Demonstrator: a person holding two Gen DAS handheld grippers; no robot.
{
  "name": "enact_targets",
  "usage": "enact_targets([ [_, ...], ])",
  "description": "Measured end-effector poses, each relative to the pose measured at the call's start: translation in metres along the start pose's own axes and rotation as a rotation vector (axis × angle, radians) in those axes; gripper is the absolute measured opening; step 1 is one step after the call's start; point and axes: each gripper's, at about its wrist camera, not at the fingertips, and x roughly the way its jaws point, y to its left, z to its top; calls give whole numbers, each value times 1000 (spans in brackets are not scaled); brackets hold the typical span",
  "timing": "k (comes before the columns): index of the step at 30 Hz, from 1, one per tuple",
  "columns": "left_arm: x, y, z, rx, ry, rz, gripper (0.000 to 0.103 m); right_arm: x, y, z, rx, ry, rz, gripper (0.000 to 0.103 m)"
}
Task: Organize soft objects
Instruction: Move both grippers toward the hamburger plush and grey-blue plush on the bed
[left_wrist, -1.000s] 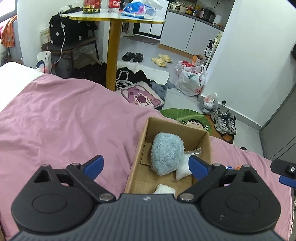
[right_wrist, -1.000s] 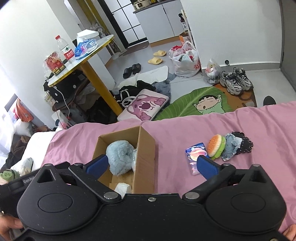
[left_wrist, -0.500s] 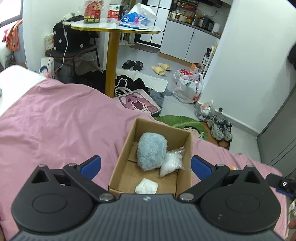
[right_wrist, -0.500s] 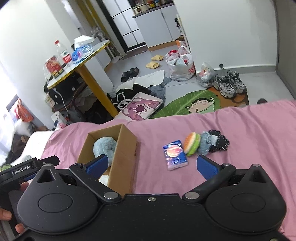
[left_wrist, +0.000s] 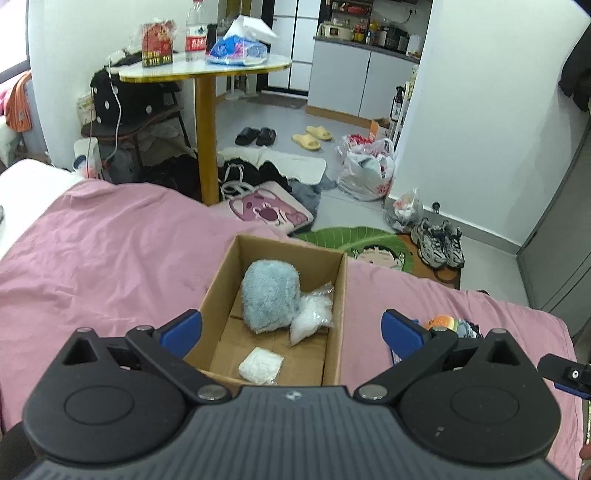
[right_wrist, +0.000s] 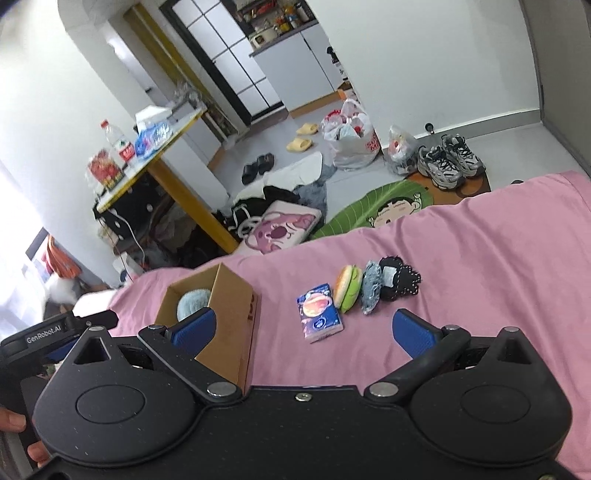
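Observation:
An open cardboard box (left_wrist: 341, 295) (right_wrist: 236, 317) stands on the pink bedsheet (left_wrist: 110, 258). Inside lie a fluffy light-blue plush (left_wrist: 269, 297), a clear bag of white stuffing (left_wrist: 314, 314) and a white folded pad (left_wrist: 260, 365). My left gripper (left_wrist: 291, 328) hovers open above the box's near end, holding nothing. To the right of the box lie a blue tissue pack (right_wrist: 319, 312), a burger plush (right_wrist: 347, 288), a grey-blue fabric piece (right_wrist: 371, 288) and a black lacy item (right_wrist: 397, 282). My right gripper (right_wrist: 303, 328) is open and empty, just short of the tissue pack.
The bed's far edge drops to a floor crowded with a pink cushion (left_wrist: 266, 212), green cartoon rug (left_wrist: 362, 245), sneakers (left_wrist: 437, 243), bags and slippers. A yellow-legged table (left_wrist: 205, 129) stands behind the bed. A hand (right_wrist: 14, 421) holds the left gripper's handle.
Both grippers have pulled back and risen; the box now shows whole in the left view, and the items beside it have shifted to between the right gripper's fingers. Both stay open.

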Motion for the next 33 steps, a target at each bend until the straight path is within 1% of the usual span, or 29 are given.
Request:
enact_targets([
  [3, 1, -11, 1, 13, -4, -1, 102, 0, -11, 0, 17, -7, 15, 100],
  [5, 3, -18, 0, 27, 1, -7, 102, 1, -18, -1, 34, -12, 25, 94],
  [7, 5, -25, -1, 45, 4, -9, 102, 3, -25, -2, 51, -16, 40, 90],
  [9, 6, -32, -2, 62, 5, -11, 102, 7, -31, -3, 62, -18, 41, 88],
  [14, 13, -52, -6, 103, -1, -19, 102, 21, -48, -6, 121, -28, 58, 75],
  [15, 15, -57, -7, 111, 2, -22, 101, 24, -50, -6, 126, -33, 60, 74],
  [19, 31, -72, -12, 134, 16, -38, 99, 36, -59, -4, 146, -44, 53, 65],
  [21, 39, -82, -14, 163, 23, -41, 95, 41, -66, -3, 176, -47, 64, 64],
  [23, 47, -91, -16, 187, 36, -44, 91, 47, -70, -1, 181, -47, 50, 62],
  [25, 56, -99, -16, 197, 56, -45, 86, 56, -77, 1, 214, -36, 57, 60],
  [27, 65, -108, -14, 208, 86, -47, 75, 68, -78, 3, 241, -10, 57, 60],
  [30, 79, -119, -12, 245, 109, -76, 72, 83, -74, 5, 220, 32, 72, 60],
  [33, 96, -126, -8, 258, 146, -81, 66, 92, -74, 5, 208, 64, 57, 54],
])
